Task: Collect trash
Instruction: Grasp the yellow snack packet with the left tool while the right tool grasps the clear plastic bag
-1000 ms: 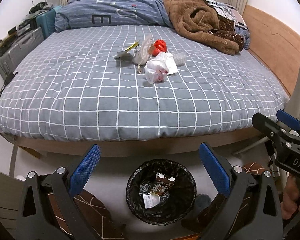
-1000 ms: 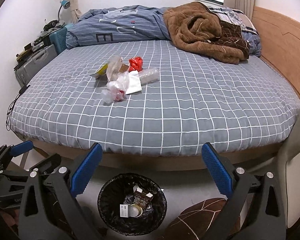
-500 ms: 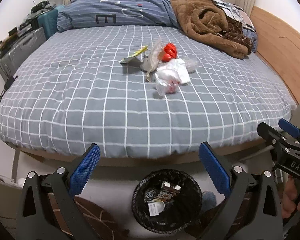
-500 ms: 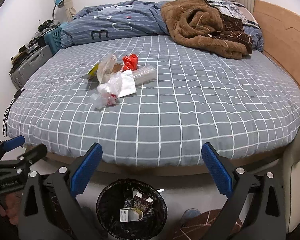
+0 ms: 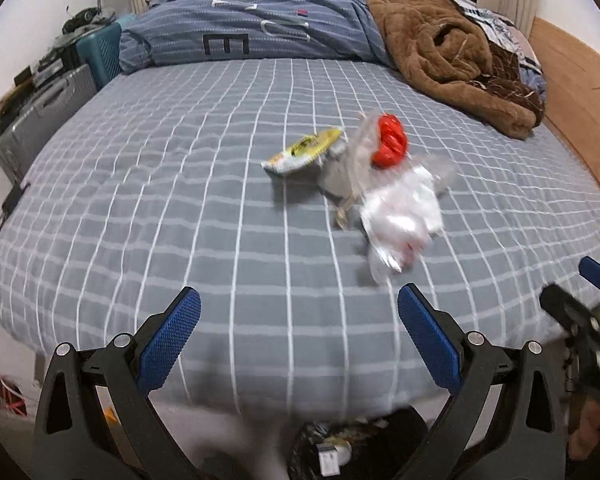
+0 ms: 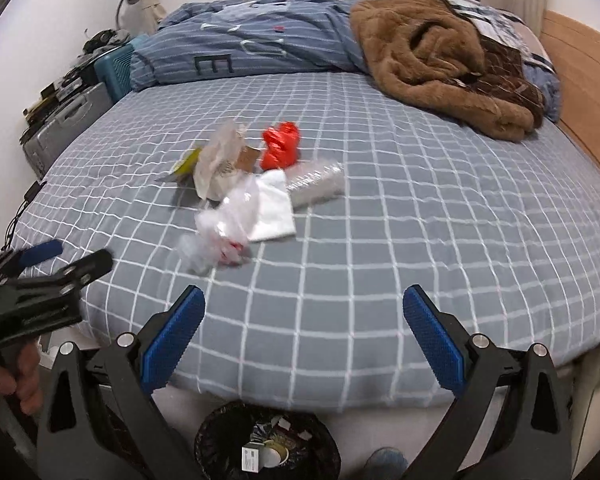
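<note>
Looking from the left wrist: the left gripper (image 5: 298, 322) hangs over the near edge of the bed (image 5: 180, 208), jaws spread wide, nothing between them.
Trash, left wrist view: a yellow wrapper (image 5: 302, 150), a red bag (image 5: 389, 141) and a clear plastic bag (image 5: 400, 216) lie bunched on the bed, beyond the gripper and right of its middle.
Bin, left wrist view: the black trash bin (image 5: 332, 446) sits on the floor below the bed's edge, mostly hidden.
Right edge, left wrist view: the right gripper (image 5: 576, 292) shows blurred.
Looking from the right wrist: the right gripper (image 6: 304, 324) is released, empty, above the bed's near edge.
Trash, right wrist view: same pile, plus white paper (image 6: 274, 208) and a clear bottle (image 6: 316, 182), mid-bed, left of the gripper's middle.
Bin, right wrist view: on the floor below the bed, holding a small box (image 6: 251, 458).
Far side of bed: brown blanket (image 6: 440, 60) and blue duvet (image 6: 252, 48).
</note>
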